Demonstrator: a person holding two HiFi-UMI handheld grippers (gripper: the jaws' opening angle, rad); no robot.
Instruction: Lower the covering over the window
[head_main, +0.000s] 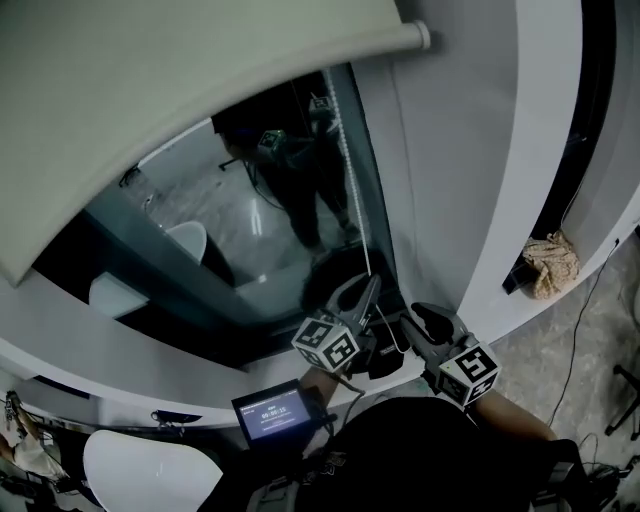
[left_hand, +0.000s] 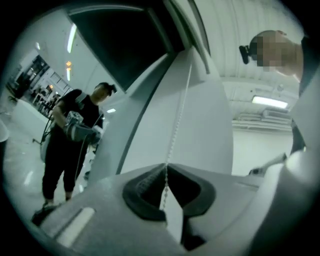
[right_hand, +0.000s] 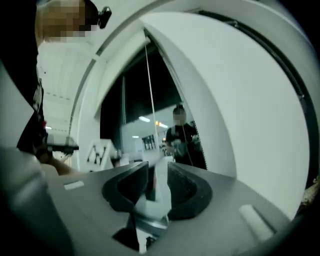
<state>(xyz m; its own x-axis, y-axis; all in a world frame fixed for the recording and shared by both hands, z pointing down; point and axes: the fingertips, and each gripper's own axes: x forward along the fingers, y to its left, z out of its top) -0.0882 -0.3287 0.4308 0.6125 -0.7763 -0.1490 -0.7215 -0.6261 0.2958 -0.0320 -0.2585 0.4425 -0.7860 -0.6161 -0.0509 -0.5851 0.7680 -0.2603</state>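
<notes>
A pale, matte roller blind (head_main: 180, 110) with a rounded bottom bar hangs partway down the upper left of the dark, glossy window (head_main: 250, 220). Along the pane's right edge a thin bead chain (head_main: 355, 200) drops to the grippers. The left gripper (left_hand: 166, 170) has its ribbed black pads (left_hand: 145, 182) pinched together on the chain (left_hand: 172, 143), which rises taut from them. To its right the right gripper (right_hand: 157, 172) stands with jaws apart - the chain (right_hand: 149, 100) runs down toward the gap, neither pad pressing it - and a crumpled tan rag (head_main: 550, 265) sits on a ledge at far right.
</notes>
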